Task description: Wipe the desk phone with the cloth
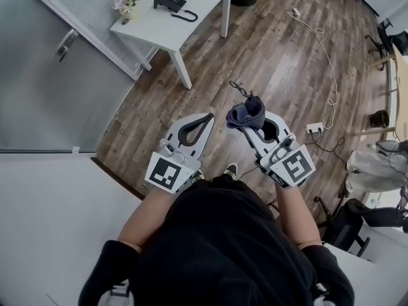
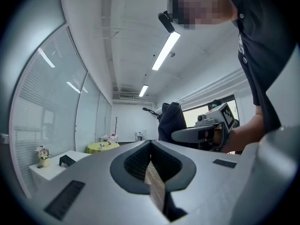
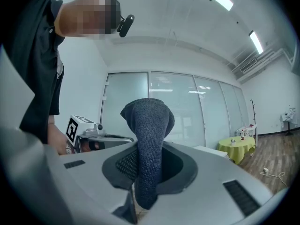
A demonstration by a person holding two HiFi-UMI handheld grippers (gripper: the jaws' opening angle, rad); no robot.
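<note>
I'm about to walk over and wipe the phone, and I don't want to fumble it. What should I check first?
1. Cloth gripped: ok. The cloth is clamped in the right gripper's jaws.
2. Left gripper free: ok. The left gripper has its jaws together on nothing.
3. Phone within reach: not ok. The desk phone sits on the white table, across the floor from both grippers.
4. Room beside the phone: ok. The flowers stand apart from it at the table's corner.
5. Handset seated: cannot tell, as it is too small to see from here.
</note>
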